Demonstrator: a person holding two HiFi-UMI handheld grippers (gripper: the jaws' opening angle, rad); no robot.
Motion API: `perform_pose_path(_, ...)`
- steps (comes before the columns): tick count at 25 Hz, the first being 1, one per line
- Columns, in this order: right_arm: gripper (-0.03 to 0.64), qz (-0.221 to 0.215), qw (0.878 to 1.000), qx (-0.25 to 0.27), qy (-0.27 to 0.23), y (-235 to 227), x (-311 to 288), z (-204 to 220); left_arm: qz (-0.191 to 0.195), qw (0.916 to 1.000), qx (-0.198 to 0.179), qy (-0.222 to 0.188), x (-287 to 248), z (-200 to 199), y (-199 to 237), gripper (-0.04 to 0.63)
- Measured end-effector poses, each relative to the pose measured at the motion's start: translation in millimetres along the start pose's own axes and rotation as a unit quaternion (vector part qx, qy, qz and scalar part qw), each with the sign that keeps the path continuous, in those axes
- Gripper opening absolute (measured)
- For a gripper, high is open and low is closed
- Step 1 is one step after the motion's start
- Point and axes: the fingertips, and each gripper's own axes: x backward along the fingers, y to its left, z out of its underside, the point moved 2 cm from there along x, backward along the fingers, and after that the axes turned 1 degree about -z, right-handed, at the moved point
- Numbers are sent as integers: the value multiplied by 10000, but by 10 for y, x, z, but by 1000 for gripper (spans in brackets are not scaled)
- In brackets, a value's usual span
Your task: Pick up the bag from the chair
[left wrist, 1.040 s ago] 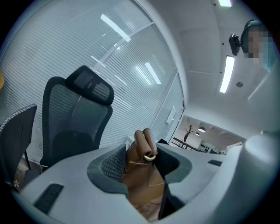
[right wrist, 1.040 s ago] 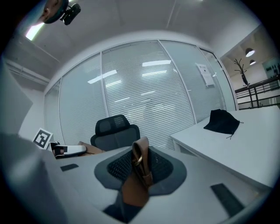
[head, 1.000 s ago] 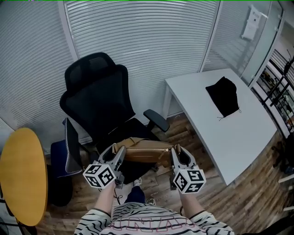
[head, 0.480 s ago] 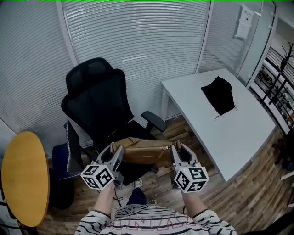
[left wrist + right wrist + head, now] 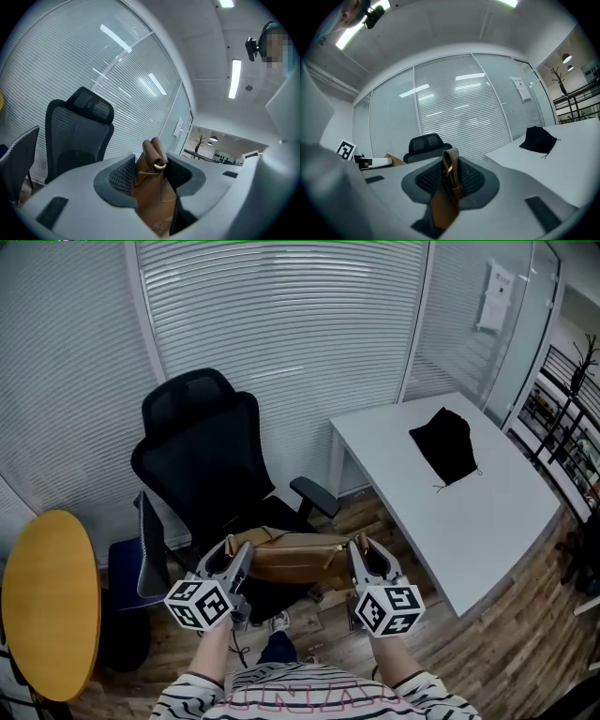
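Tan leather bag [image 5: 295,556], lower centre of frame, held clear of the black mesh office chair [image 5: 211,460]. Left gripper [image 5: 232,563] and right gripper [image 5: 361,561] each have their jaws closed on one end, likely keeping it level.

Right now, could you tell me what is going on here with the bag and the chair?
A person is holding a brown bag by both ends, the left gripper shut on one end and the right gripper shut on the other. The bag hangs level between them in front of the black office chair, seemingly off its seat. A black cloth lies untouched on the white table to the right.
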Motion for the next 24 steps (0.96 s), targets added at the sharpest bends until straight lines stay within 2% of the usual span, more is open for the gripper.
perform_pose_path(12,100,-23,10000,-36,43,12,16,36,-92,9999,-142,-2,27,-33,-25,196)
perform_pose_path(24,98,44,9999,-17,95,-40,-58,46,-102,9999,-83,85,-56,19,19,192)
